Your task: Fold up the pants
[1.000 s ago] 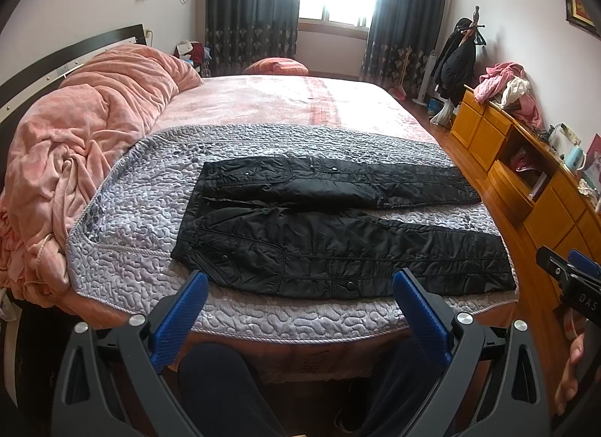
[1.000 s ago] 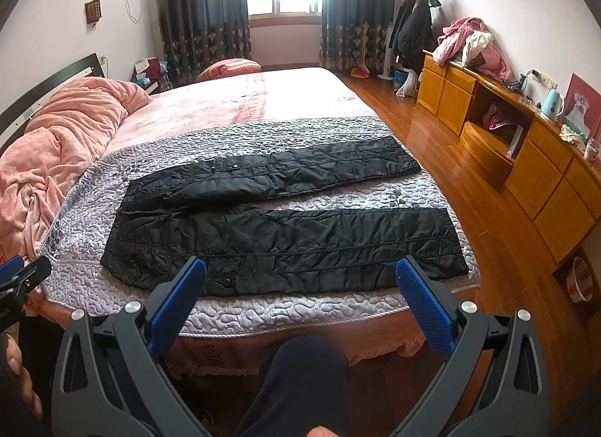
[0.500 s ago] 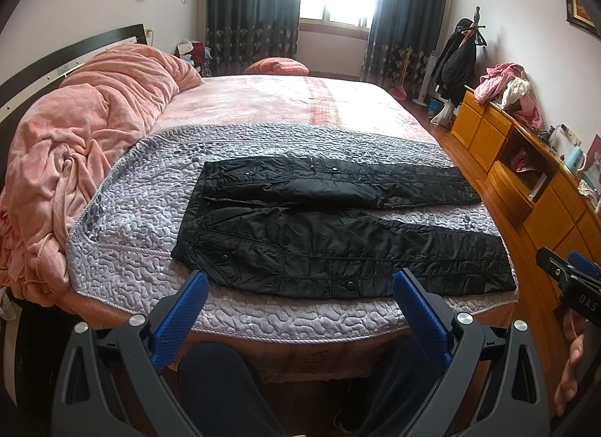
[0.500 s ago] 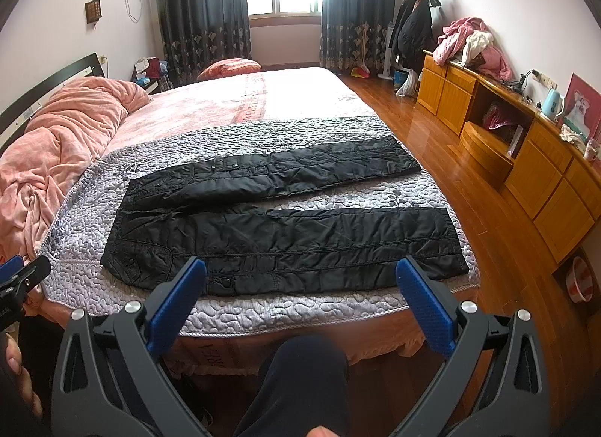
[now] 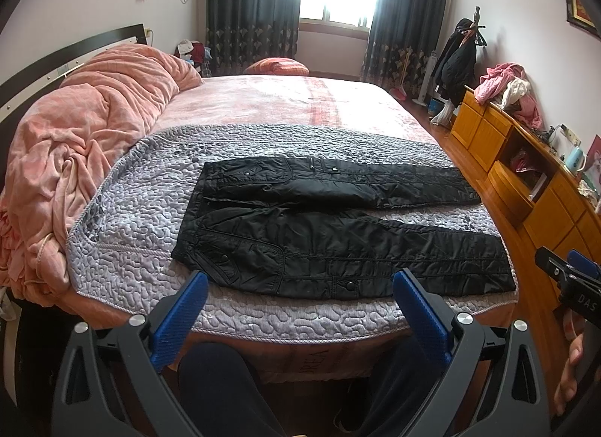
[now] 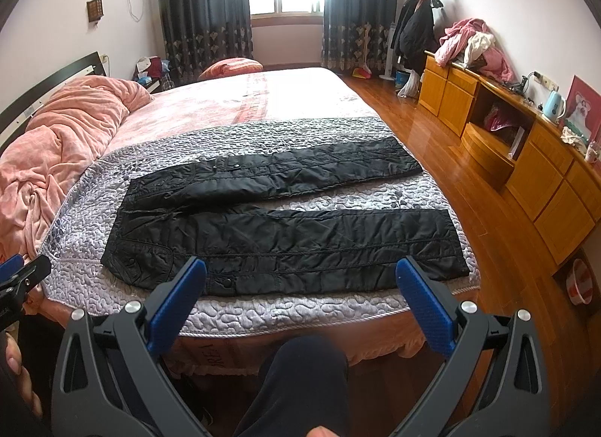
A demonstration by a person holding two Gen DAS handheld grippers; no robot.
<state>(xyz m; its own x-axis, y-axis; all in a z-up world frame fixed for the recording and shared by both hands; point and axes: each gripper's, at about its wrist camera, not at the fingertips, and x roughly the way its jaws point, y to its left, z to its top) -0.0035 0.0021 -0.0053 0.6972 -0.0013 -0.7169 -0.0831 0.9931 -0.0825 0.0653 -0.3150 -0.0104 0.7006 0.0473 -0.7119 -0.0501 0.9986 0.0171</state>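
Black quilted pants [image 5: 330, 226] lie flat and spread on a grey quilted bedspread [image 5: 142, 211], waist to the left, both legs running right and slightly apart. They also show in the right wrist view [image 6: 278, 226]. My left gripper [image 5: 300, 294] is open and empty, held short of the bed's near edge below the pants. My right gripper [image 6: 300, 287] is open and empty, also in front of the near edge, below the near leg. Neither touches the pants.
A pink blanket [image 5: 75, 144] is heaped along the bed's left side by the headboard. A wooden cabinet [image 6: 526, 159] with clothes and a kettle lines the right wall across a wood floor. The person's dark-trousered knee [image 6: 300, 380] is below the grippers.
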